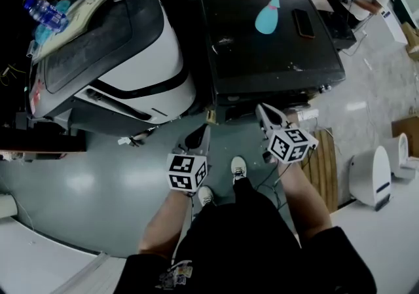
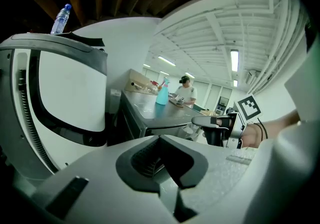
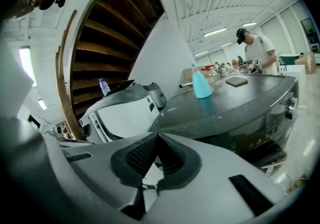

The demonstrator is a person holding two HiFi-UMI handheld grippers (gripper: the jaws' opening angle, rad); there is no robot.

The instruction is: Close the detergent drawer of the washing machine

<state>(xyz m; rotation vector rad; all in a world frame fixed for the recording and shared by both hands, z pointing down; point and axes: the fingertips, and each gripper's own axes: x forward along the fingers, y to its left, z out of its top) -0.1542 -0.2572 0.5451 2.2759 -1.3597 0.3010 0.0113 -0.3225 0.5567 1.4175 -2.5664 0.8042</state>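
Observation:
The dark washing machine (image 1: 268, 31) stands ahead of me; its front panel (image 1: 262, 97) shows only as a thin strip from above, and I cannot make out the detergent drawer there. My left gripper (image 1: 200, 134) hangs over the floor left of the machine's front, jaws shut with nothing between them. The right gripper (image 1: 264, 110) sits just before the front panel, jaws also shut and empty. In the left gripper view the pads (image 2: 150, 158) meet and the right gripper (image 2: 210, 122) shows beside the machine (image 2: 145, 120). The right gripper view looks across the machine top (image 3: 235, 101) to a knob (image 3: 289, 108).
A teal bottle (image 1: 267, 16) and a phone (image 1: 303, 23) rest on the machine top. A large white appliance (image 1: 124, 57) carrying a water bottle (image 1: 44, 11) stands to the left. A wooden pallet (image 1: 324, 162) lies on the right floor. A person (image 3: 257, 48) works at a far bench.

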